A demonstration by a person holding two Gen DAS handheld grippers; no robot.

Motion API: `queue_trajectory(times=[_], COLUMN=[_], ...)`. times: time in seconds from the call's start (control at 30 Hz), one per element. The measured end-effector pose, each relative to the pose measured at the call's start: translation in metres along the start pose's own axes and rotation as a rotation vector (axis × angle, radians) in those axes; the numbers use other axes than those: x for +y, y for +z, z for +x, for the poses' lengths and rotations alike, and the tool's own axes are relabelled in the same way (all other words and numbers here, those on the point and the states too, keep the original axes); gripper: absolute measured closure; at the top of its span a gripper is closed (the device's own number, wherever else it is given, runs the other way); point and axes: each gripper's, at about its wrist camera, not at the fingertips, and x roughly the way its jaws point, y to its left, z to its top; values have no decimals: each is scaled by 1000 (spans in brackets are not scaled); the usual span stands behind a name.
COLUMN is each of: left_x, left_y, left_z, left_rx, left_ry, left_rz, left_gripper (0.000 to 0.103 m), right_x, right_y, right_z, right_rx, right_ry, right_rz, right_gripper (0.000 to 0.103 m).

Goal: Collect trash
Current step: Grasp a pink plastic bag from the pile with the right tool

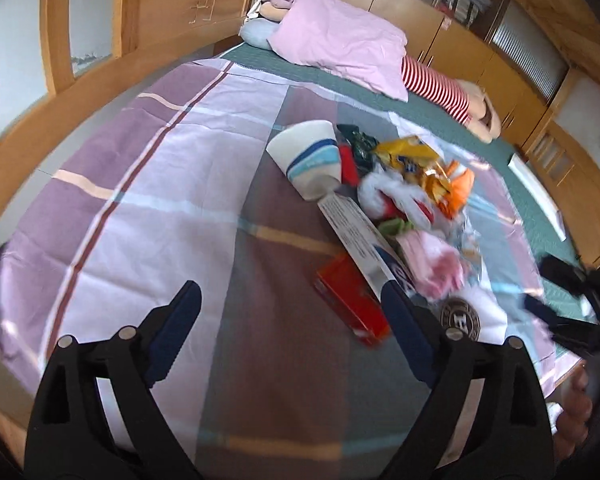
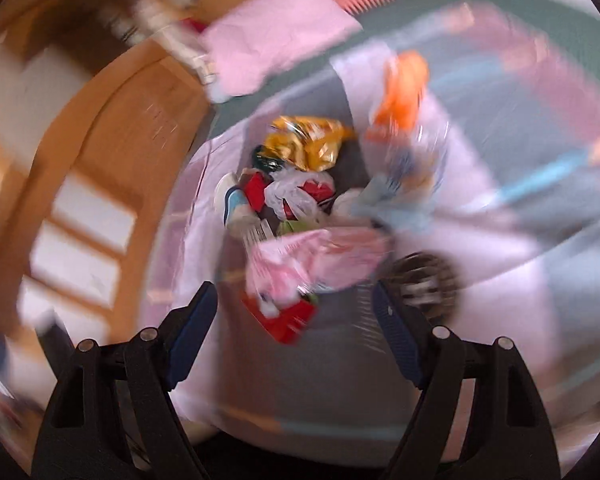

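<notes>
The left gripper (image 1: 292,324) stands wide open and holds nothing, its jaws framing bare bedsheet (image 1: 148,184) just short of a red box (image 1: 350,302). The right gripper (image 2: 294,328), blurred, is also spread and empty above the same trash pile (image 1: 396,196) on the bed. The pile looks light: the paper cup (image 1: 308,158) crushes easily, the yellow snack bag (image 1: 414,160) and pink plastic bag (image 2: 316,260) are slippery, best pinched at a crumpled fold; the box offers stiff edges.

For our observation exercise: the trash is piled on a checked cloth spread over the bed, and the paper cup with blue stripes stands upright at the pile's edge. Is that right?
Not quite. The paper cup lies on its side, not upright, as the left wrist view shows. The rest holds: the trash pile sits on the checked cloth over the bed, with the cup at its edge.
</notes>
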Motion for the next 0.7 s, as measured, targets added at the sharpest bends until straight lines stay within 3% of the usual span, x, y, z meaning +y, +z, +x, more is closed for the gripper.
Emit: queue_trajectory(times=[0.1,0.13,0.2,0.3,0.37,0.43,0.53,0.57,0.63,0.7], left_x=[20,23,20,14,16,24,39,42,44,42], left_y=[0,2,8,18,25,29,28,26,21,18], left_z=[17,22,26,23,21,23,26,27,31,35], left_rx=[74,94,122,112,110,122,151,158,180,190], left_ry=[-18,-65,-130,-110,-107,-114,-127,-125,-115,-106], left_rz=[-121,-163,-163,-122,-130,-167,-240,-253,-260,-250], left_gripper=[12,12,12,12,11,11,11,11,11,11], right_x=[-9,-12,-15,-12,-9,-2,8,11,17,19], right_y=[12,15,18,14,8,-3,-31,-43,-67,-82], right_z=[42,54,70,82,84,83,76,73,67,52], right_rx=[24,37,59,70,95,124,196,234,295,285], right_ry=[-52,-67,-101,-132,-127,-114,-75,-58,-23,-48], right_rz=[133,159,173,127,76,22,-75,-110,-167,-233], right_gripper=[19,19,19,20,42,53,62,70,73,73])
